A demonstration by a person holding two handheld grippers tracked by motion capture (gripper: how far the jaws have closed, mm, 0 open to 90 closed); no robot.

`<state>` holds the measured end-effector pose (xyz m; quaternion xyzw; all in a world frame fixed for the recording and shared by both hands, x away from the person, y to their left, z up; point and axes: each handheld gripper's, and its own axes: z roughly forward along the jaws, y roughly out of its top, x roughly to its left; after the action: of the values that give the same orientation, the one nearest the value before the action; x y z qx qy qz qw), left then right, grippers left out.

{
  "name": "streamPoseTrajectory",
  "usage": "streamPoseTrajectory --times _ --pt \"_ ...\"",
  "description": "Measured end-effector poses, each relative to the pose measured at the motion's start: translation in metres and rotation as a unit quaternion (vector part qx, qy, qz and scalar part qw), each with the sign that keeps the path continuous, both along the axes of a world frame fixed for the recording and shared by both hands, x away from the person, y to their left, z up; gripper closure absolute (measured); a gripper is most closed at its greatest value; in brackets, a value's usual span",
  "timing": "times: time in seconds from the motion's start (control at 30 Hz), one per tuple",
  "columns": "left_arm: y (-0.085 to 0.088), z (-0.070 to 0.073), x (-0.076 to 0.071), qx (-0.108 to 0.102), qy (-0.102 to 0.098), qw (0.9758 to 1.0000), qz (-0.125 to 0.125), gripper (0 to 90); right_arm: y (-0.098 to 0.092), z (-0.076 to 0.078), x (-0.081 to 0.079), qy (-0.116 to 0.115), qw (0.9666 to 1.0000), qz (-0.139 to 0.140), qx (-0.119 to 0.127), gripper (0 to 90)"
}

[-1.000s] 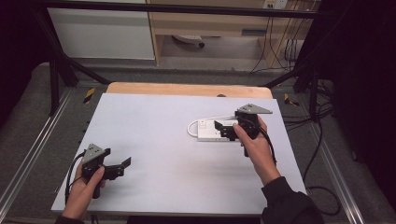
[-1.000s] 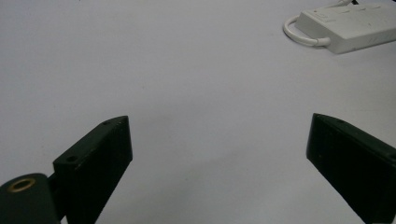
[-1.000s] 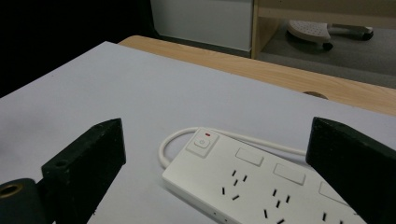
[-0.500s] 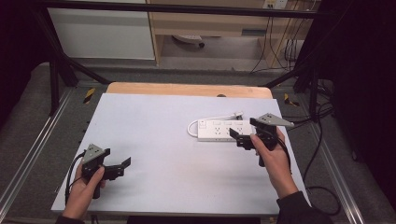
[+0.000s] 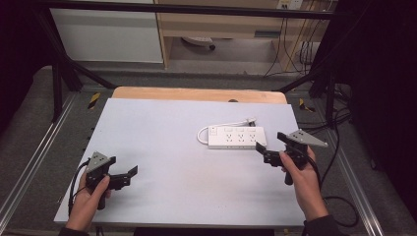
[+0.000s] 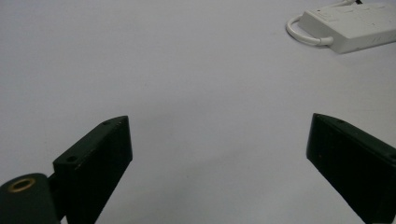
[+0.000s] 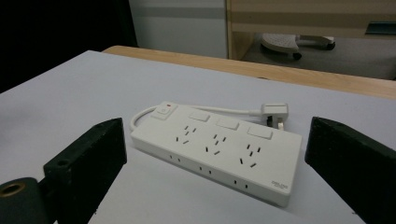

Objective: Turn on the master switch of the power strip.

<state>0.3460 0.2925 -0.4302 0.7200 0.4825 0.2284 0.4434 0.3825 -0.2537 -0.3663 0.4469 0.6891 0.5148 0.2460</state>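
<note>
High view shows the white power strip (image 5: 236,137) lying flat on the bench (image 5: 162,137), right of centre, its cord looped at the left end and its plug (image 7: 275,113) resting behind it. The right hand-held gripper (image 5: 263,150) sits just beside the strip's right end, jaws spread, holding nothing. The left hand-held gripper (image 5: 129,174) waits well apart near the front left, jaws also apart. Judging from this, the strip is set down and free; any grasp remains to be made.
</note>
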Motion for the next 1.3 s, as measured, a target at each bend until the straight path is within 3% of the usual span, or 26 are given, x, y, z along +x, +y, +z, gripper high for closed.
streamPoseTrajectory --times 0.3,0.8,1.03,1.3 --pt "0.001 0.0 0.0 0.0 0.0 1.0 0.001 6.9 -0.021 -0.013 -0.012 -0.005 0.9997 -0.022 0.002 6.2" --pt "0.001 0.001 -0.001 -0.002 0.0 1.0 0.003 7.0 -0.04 -0.049 -0.027 0.016 0.9989 -0.043 0.005 6.3" --pt "0.001 0.001 -0.003 -0.004 0.0 1.0 0.003 6.9 -0.036 -0.06 -0.029 0.024 0.9989 -0.039 -0.007 6.2" --pt "0.0 0.001 -0.002 -0.003 -0.001 1.0 0.002 7.0 -0.015 -0.082 -0.026 0.056 0.997 -0.011 -0.051 6.1"
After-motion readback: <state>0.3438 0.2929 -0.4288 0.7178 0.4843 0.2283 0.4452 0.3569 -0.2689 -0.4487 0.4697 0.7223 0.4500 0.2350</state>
